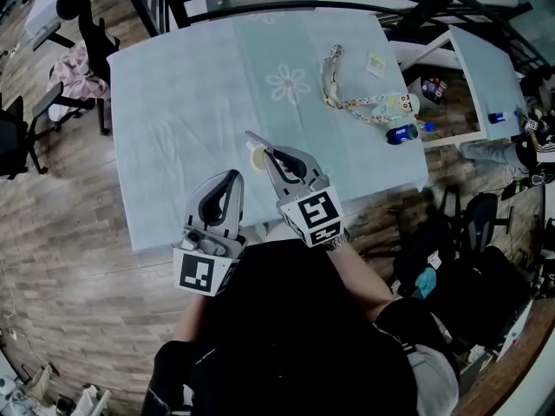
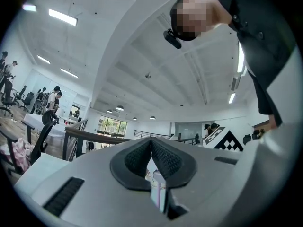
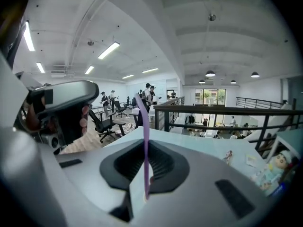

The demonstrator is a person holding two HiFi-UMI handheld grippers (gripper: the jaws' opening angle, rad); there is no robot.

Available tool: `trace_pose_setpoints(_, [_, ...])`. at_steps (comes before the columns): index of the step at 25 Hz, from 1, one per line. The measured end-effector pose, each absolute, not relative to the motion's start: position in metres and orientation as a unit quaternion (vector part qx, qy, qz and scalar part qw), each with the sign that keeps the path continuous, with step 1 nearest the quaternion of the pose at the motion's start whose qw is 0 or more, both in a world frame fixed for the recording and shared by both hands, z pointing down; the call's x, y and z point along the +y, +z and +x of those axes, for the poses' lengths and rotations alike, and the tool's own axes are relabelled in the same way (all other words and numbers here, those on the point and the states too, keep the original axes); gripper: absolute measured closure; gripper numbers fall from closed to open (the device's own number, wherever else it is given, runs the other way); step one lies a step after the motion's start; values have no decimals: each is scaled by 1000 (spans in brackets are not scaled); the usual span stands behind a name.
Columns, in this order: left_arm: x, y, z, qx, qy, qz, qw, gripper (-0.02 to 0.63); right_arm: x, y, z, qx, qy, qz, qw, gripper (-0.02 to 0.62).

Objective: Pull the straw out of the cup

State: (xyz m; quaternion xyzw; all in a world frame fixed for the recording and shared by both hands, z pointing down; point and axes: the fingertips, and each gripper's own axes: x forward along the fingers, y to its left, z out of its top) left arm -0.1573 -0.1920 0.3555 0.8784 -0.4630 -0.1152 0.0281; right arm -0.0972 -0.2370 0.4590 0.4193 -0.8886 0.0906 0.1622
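Observation:
My right gripper [image 1: 269, 152] is shut on a thin purple straw [image 1: 260, 141], held above the near part of the table. In the right gripper view the straw [image 3: 144, 141] stands upright between the closed pads of the right gripper [image 3: 145, 148]. Its lower end hangs free in the gap with no cup around it. The cup [image 1: 257, 156] is a small pale round shape just left of the right gripper's fingers. My left gripper [image 1: 236, 174] hangs beside it with its tips together. In the left gripper view, the left gripper [image 2: 151, 141] shows a pale bit of the cup [image 2: 158, 183] through the gap behind its pads.
A pale green cloth covers the table [image 1: 191, 102]. At the far right lie a patterned lanyard [image 1: 338, 85], a small doll [image 1: 395, 107] and a blue bottle [image 1: 401, 133]. Office chairs [image 1: 82, 24] stand at the left and a dark railing [image 1: 347, 7] runs behind.

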Motion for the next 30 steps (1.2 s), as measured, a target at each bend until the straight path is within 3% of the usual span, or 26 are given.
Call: trace_pose_setpoints(30, [-152, 314, -182, -459, -130, 879, -15, 592, -178, 306, -118, -904, 2, 428, -21, 566])
